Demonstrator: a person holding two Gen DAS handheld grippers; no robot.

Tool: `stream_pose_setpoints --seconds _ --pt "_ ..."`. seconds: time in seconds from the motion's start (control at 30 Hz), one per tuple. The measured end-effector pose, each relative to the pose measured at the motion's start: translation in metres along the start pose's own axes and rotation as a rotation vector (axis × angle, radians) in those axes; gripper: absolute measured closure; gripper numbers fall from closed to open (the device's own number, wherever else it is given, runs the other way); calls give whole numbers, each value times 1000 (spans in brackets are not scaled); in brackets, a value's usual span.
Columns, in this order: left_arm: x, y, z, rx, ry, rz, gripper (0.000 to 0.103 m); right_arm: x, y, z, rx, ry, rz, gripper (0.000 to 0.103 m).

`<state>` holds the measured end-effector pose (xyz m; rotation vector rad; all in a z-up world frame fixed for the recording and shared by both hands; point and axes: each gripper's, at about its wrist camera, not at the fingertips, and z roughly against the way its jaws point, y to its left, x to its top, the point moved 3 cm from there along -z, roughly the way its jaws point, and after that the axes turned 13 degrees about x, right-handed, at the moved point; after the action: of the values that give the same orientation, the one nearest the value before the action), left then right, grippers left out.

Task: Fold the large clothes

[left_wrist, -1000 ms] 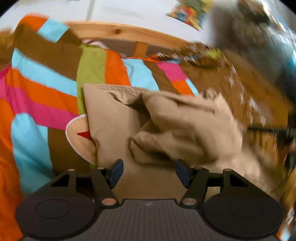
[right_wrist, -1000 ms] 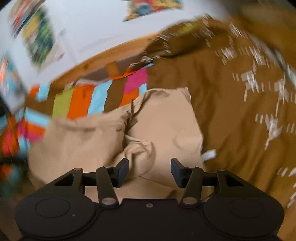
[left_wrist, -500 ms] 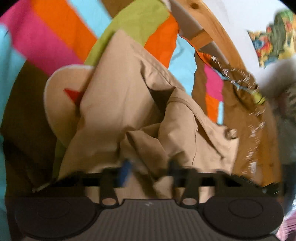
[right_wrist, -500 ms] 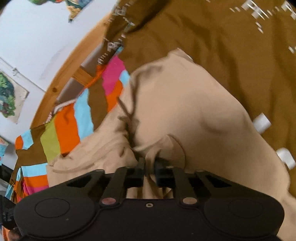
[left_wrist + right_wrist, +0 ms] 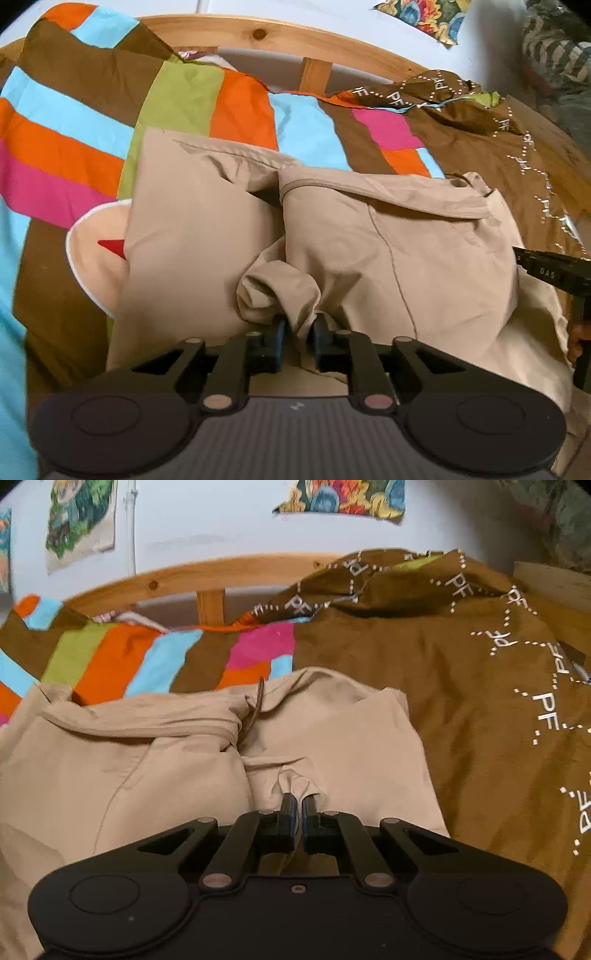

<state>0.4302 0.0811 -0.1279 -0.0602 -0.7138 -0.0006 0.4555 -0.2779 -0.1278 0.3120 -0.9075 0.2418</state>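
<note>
garment [image 5: 207, 236]: plain beige all over, with a brown drawstring [image 5: 255, 710]
striped cover [image 5: 92, 122]: blocks of orange, sky blue, pink, lime green and brown
brown cover [image 5: 461, 686]: mid-brown with dotted white lines and white "PF" letters
headboard [image 5: 207, 578]: pale knotty wood
wall [image 5: 221, 524]: white, hung with multicoloured pictures [image 5: 340, 496]
round patch [image 5: 96, 258]: peach, white edge, red triangle
hand-held grippers: black, blue pads [image 5: 281, 334]

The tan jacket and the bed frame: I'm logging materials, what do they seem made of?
Tan jacket: thin woven cloth, matte, probably cotton or nylon; it creases sharply and shows stitched seams. Bed frame: light wood, likely pine, with visible knots and grain.
</note>
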Motion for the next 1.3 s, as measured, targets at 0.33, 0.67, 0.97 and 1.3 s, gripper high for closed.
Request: stream_pose_setpoints --seconds 0.33,0.67,0.97,1.3 --pt "17 0 50 83 -160 -27 40 27 43 32 100 -84 96 78" --pt "15 -41 -27 192 -26 -105 47 -1 63 -37 84 91 117 82" --pt "-12 -33 53 170 -136 -149 6 -17 63 75 165 45 141 48" --pt "-82 -33 135 138 -55 -133 1 -83 87 190 141 31 84 19"
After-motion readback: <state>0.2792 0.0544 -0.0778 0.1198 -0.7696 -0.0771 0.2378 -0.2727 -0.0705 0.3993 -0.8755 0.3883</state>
